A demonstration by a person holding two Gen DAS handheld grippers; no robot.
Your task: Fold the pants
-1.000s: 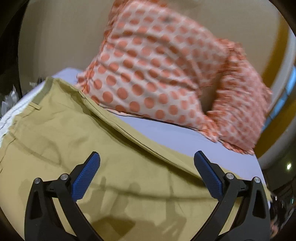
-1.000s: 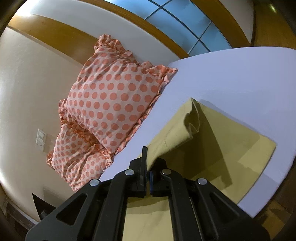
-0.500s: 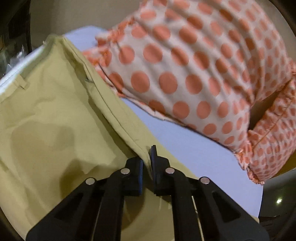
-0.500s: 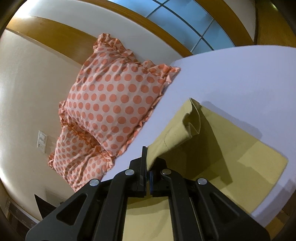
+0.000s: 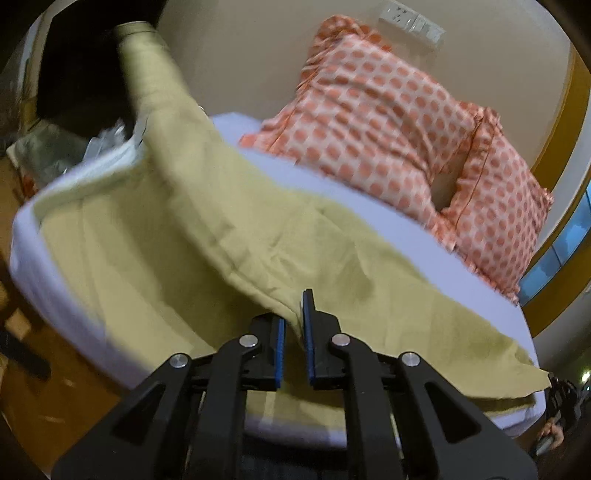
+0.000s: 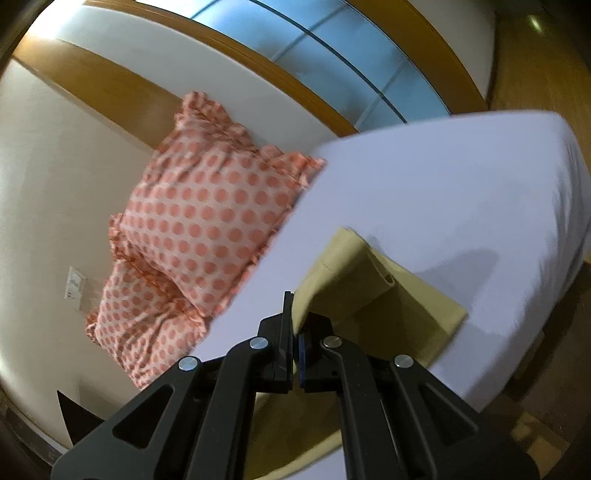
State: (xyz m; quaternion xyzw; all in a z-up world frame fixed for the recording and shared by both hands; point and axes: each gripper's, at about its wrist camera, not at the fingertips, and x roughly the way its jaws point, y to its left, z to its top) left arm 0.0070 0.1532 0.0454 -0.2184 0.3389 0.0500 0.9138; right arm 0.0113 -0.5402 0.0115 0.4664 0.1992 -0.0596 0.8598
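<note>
Place: a bedroom, by the look of a home or a hotel room.
Bed: a mattress [image 6: 461, 192] under a plain pale lavender sheet fills most of both views.
Pillows: two frilled pillows [image 5: 399, 122] with orange polka dots lean against the wall at the head of the bed.
Wall: cream wall with a white socket plate [image 5: 410, 20] above the pillows.
Window: blue glass panes [image 6: 332, 44] in a wooden frame beside the bed.
Floor: brown wooden floor [image 6: 535, 55] beyond the mattress.
</note>
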